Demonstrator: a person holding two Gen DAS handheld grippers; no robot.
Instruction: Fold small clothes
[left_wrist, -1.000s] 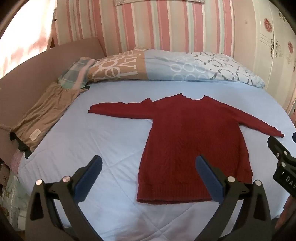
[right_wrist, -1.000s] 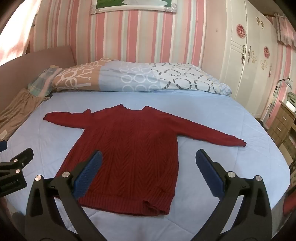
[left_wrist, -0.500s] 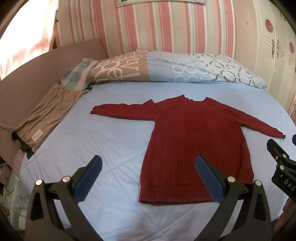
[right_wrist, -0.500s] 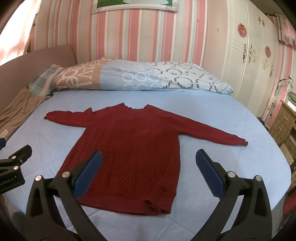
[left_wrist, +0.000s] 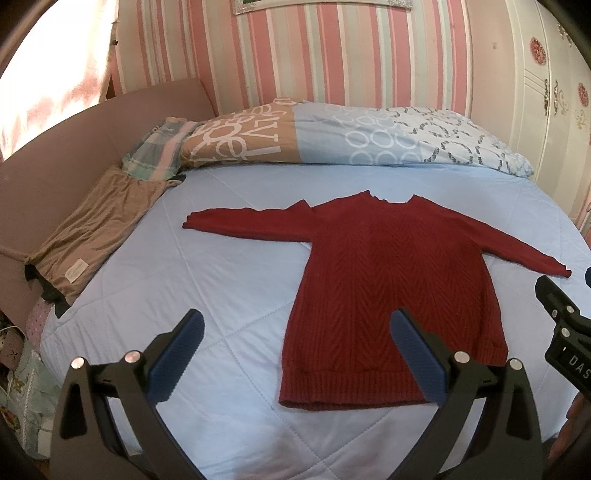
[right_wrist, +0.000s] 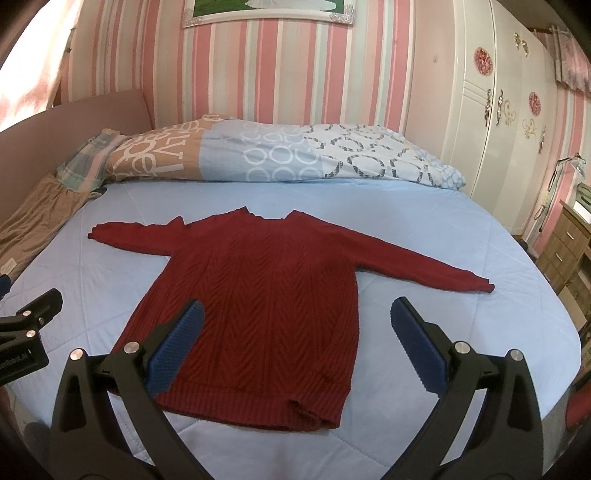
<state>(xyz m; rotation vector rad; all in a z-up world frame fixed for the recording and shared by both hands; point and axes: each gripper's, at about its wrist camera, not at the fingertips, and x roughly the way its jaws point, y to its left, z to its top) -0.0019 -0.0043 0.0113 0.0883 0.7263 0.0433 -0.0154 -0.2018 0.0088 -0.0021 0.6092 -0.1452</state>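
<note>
A dark red cable-knit sweater lies flat and face up on the pale blue quilted bed cover, neck toward the patterned blue-and-tan pillow, ribbed hem toward the cameras. Both sleeves are spread out to the sides; nothing is folded yet.

Left tool: blue-padded fingers wide apart, holding nothing, poised above the bed near the hem's left corner. Right tool: fingers likewise wide apart and empty, poised over the lower body of the sweater. Neither touches the cloth.

A tan folded garment lies at the bed's left edge, well apart from the sweater.

Step in hand, as judged: approach before the first fold; the task is at its start.

The next move probably calls for each tool to lower onto a sleeve cuff or shoulder edge, pinch a thin layer of knit without catching the bed cover, then carry the sleeve inward across the body. The knit looks thick and soft; a shallow pinch could slip.
</note>
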